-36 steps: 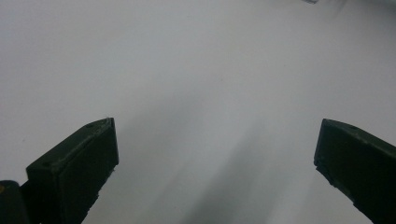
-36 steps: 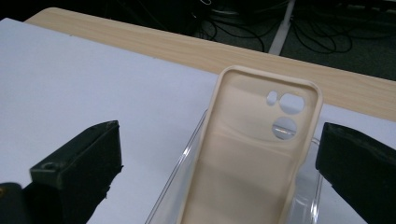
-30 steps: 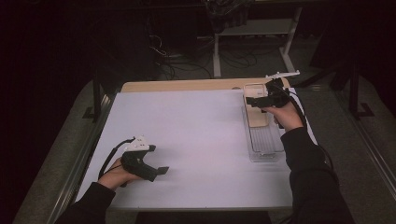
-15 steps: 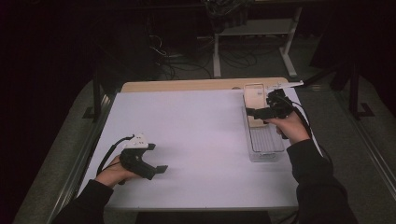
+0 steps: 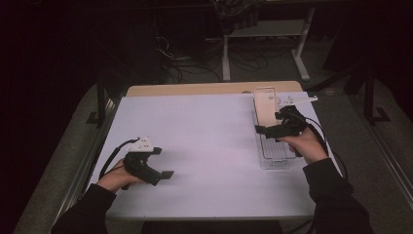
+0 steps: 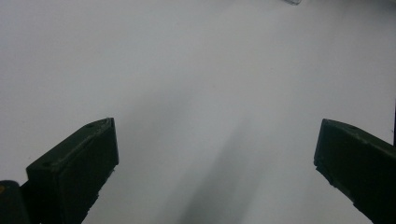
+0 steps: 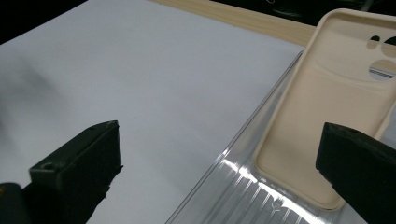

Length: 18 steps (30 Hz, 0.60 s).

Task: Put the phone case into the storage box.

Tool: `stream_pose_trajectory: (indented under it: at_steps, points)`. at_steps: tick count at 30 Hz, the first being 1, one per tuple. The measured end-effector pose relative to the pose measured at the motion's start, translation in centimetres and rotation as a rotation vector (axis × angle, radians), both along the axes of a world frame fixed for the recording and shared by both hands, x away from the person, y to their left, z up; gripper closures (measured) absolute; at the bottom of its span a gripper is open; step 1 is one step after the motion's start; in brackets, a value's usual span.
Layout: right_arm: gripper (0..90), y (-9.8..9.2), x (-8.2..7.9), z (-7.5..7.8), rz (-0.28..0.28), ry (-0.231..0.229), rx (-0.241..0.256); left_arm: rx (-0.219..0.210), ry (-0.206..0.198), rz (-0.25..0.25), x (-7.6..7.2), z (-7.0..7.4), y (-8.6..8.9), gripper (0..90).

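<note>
- High view: white table (image 5: 209, 146) is lit within a dark room; cables and a stand (image 5: 265, 36) are seen beyond the table.
- Beige phone case (image 5: 266, 105) is lodged in a clear tray (image 5: 275, 156) at the table's right edge.
- Right gripper (image 5: 267, 130), jaws apart, is held over the tray.
- Left gripper (image 5: 163, 171), jaws apart, is held at the table's near-left.

A white sheet (image 5: 204, 146) covers most of the bench (image 5: 195, 89), whose bare wooden strip shows along the far edge. Behind it, on the dark floor, tangled cables (image 5: 185, 61) lie beside a white metal stand (image 5: 265, 34) with a low shelf.
</note>
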State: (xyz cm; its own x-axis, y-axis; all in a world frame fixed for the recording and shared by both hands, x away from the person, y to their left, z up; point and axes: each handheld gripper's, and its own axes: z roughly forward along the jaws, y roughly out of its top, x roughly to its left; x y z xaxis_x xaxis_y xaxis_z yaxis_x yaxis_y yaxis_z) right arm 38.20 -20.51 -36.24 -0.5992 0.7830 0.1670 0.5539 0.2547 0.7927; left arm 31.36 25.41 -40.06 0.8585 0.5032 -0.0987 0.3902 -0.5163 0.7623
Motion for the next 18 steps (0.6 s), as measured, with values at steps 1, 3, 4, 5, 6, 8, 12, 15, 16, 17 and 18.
stream_pose_trajectory:
  at_steps: [1, 3, 4, 5, 6, 8, 12, 15, 16, 17, 18]
  points:
    - [0.0, 0.0, -0.2, 0.0, 0.005, -0.001, 0.003, -0.002, 0.002, 0.003, 0.0, 0.0, 0.0, 0.0]
    - [0.0, 0.0, -0.6, -0.2, 0.008, 0.001, 0.007, -0.006, 0.001, 0.003, 0.0, 0.1, 0.0, 0.0]
    - [0.0, 0.0, -0.8, -0.3, 0.015, 0.001, 0.013, -0.003, 0.001, 0.002, 0.1, 0.1, 0.0, 0.0]
    - [0.0, 0.0, -1.0, -0.4, 0.02, -0.001, 0.016, 0.005, -0.005, -0.004, 0.2, 0.2, 0.1, 0.0]
    - [0.0, 0.0, -1.2, -0.5, 0.026, -0.004, 0.009, 0.003, -0.003, -0.005, 0.2, 0.3, 0.1, 0.0]
    - [0.0, 0.1, -1.7, -0.6, 0.032, -0.002, 0.014, 0.0, -0.003, -0.006, 0.3, 0.4, 0.0, 0.0]
    - [0.0, 0.2, -2.6, -1.1, 0.049, 0.002, 0.014, -0.006, -0.008, -0.007, 0.4, 0.7, 0.0, 0.0]
    - [0.0, 0.0, -3.0, -1.2, 0.05, 0.003, 0.022, 0.005, -0.019, -0.017, 0.5, 0.9, 0.0, 0.0]
    - [0.0, -0.1, -3.2, -1.3, 0.05, 0.003, 0.024, 0.005, -0.019, -0.018, 0.6, 1.0, 0.0, 0.0]
    - [0.0, -0.2, -3.4, -1.4, 0.054, -0.004, 0.02, -0.004, -0.016, -0.015, 0.5, 1.0, 0.0, 0.0]
    - [0.0, -0.2, -3.6, -1.4, 0.052, -0.002, 0.022, -0.007, -0.008, -0.01, 0.5, 1.0, 0.0, 0.0]
